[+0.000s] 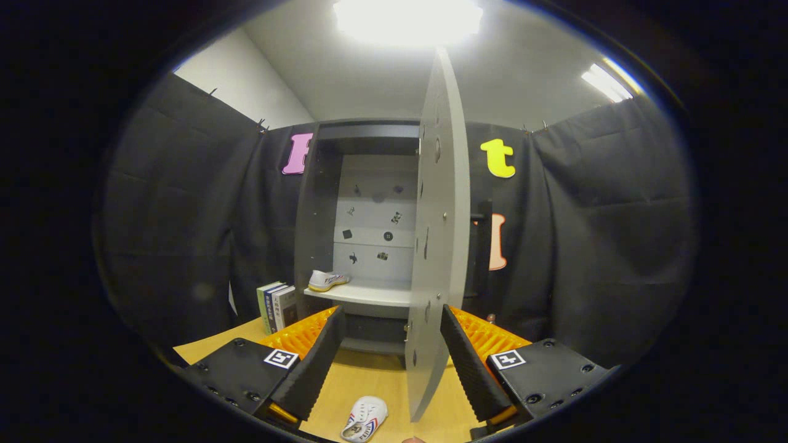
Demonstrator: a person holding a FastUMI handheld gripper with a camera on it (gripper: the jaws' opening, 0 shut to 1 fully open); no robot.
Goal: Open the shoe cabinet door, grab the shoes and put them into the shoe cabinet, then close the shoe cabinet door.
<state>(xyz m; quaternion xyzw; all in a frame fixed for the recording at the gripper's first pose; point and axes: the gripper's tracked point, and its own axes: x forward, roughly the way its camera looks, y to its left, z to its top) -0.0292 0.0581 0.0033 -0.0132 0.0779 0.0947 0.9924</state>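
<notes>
Holding the tool [389, 363] with its fingers spread wide and nothing between them, you are placed to go for the second shoe. That shoe [365, 418] lies on the tabletop [369, 381] just below and between the fingers, very near you, with its opening turned toward you as far as I can tell. Tip the tool down and bring it back a little so the shoe sits squarely between the fingers before you close them; from where it hovers now the fingers would pass above it. Take it across the sides of the upper, where it is narrow enough to fit, and press only as hard as you need, since a soft shoe is likely to fold.

Just ahead, the open cabinet door [434, 246] stands edge-on toward you, its lower corner close to the right finger. Mind that edge as you lift: a knock could swing it partly shut and block the way in. Keep your path to the left of it.

Beyond the door, the shoe cabinet [320, 203] is open, and the first shoe [326, 280] already rests at the left end of the pale shelf [369, 294]. Aim for the free stretch of shelf to its right, carry the shoe in level, and set it down before you let go. A few books [275, 306] stand upright on the tabletop just left of the cabinet, out of your way. Closing the door is left for after.
</notes>
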